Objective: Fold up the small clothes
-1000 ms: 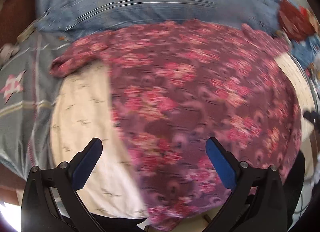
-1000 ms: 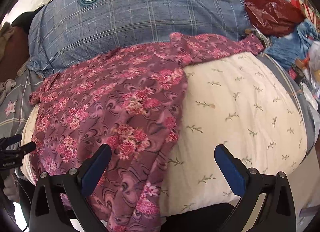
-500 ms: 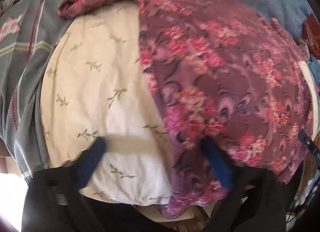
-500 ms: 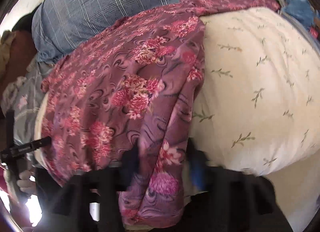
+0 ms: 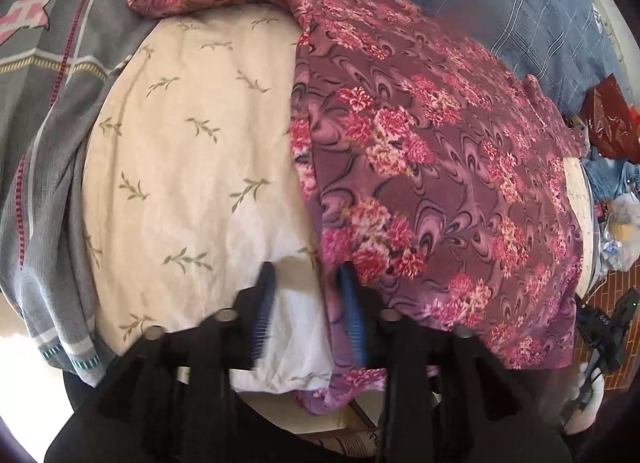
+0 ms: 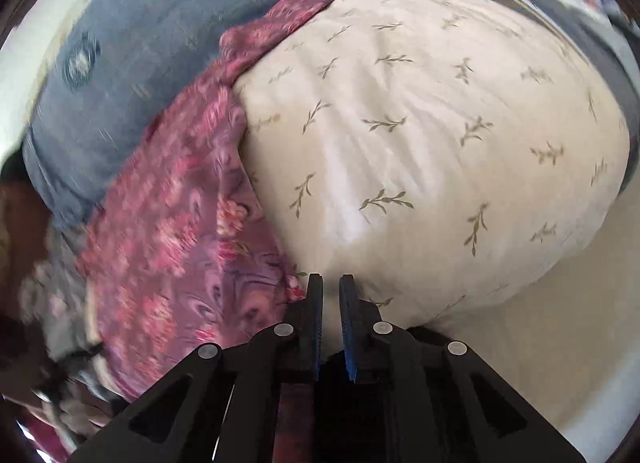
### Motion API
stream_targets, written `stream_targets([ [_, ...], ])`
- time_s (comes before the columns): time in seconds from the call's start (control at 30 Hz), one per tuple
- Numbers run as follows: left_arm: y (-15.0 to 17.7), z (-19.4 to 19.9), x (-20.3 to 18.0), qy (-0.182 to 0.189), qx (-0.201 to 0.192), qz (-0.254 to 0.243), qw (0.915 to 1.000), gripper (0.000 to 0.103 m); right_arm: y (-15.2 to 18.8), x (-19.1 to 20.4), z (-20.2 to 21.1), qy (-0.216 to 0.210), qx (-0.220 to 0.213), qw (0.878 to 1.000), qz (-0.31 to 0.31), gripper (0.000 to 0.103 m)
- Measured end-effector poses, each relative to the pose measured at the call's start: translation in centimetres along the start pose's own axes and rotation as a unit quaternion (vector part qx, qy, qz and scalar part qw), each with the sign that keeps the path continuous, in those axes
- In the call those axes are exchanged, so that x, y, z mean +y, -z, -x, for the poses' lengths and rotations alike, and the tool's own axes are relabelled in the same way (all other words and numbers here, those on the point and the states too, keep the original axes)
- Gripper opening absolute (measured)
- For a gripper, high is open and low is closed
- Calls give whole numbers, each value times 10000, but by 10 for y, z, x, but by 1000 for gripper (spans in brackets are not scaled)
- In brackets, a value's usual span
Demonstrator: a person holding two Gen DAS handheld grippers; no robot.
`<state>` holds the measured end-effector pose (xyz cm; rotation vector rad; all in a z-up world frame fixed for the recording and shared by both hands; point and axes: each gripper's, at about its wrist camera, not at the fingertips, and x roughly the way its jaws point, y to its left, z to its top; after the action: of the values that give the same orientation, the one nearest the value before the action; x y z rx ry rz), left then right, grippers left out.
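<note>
Cream bedding printed with small green sprigs (image 5: 188,167) fills the ground under both of our grippers, a rounded cushion of it with a blue checked cloth (image 5: 500,3) beyond and a grey patterned blanket (image 5: 44,111) off to the left.

Our left gripper (image 5: 308,309) points steeply down at the near edge of the cushion. Its jaws have just been closing and stand partly apart; between them lies the cream fabric, and the hem of the maroon floral garment (image 5: 420,167) runs along the inner side of its right finger. Motion blur keeps us from telling whether the pads press on the cloth. Ahead and to the right of this gripper the garment spreads flat over the cushion, one sleeve reaching away to the upper left.

Our right gripper (image 6: 331,305) has its blue-padded fingers drawn nearly together, a narrow gap left between them, the jaws having just been closing. Cream bedding (image 6: 420,151) shows through that gap, and the floral garment (image 6: 188,231) lies just to the left of its left finger, close against it. We cannot tell whether any fabric is pinched. Farther right of the left gripper sit a red plastic bag (image 5: 612,123) and blue clothing (image 5: 612,179).
</note>
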<state>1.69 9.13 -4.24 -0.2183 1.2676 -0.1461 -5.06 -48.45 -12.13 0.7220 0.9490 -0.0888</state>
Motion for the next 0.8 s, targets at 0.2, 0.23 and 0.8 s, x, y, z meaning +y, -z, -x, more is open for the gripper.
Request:
stream_targets([
  [0.2,18,-9,-25,82,14,-362,9993,63,7,19,8,-621,-170,9978,170,68],
  [0.23,19,-11,-28,98,29,-363,9993,62,8,22,3,-595,-127,9979,210,67],
  [0.8,19,-2,16,569,366,491,9965,27,-19,1,-4,-108,-284,9988,380,3],
])
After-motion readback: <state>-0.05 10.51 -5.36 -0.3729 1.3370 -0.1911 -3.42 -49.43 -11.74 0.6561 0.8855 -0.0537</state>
